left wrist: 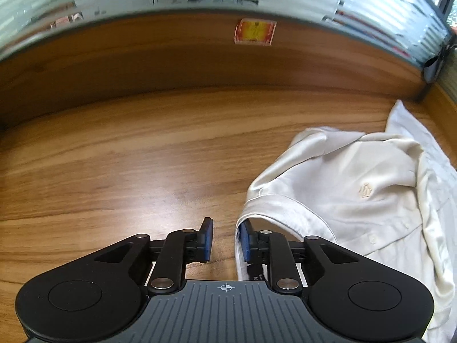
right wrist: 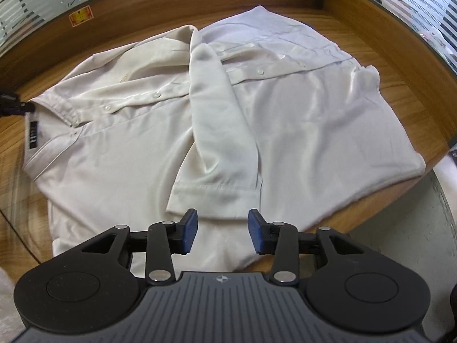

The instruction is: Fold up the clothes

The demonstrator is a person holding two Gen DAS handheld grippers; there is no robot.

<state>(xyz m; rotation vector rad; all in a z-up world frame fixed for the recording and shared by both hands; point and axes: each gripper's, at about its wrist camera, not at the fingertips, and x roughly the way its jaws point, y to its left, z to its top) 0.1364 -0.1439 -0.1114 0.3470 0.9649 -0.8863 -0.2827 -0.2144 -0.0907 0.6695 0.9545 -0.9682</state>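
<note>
Left gripper [left wrist: 224,238]: jaws parted, empty, by the collar [left wrist: 274,214].
Right gripper [right wrist: 222,231]: jaws wide, empty, over the cuff [right wrist: 217,197].
Shirt [right wrist: 300,120]: spread on tabletop [left wrist: 114,171].
Handling: soft, light, probably slippery; pinch at hems.

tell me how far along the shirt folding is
Done: one sleeve is already folded across the white shirt, which lies buttoned on the wooden table. In hand: nothing; the right gripper is open by the cuff, the left gripper open at the collar. Left: folding the body.
</note>
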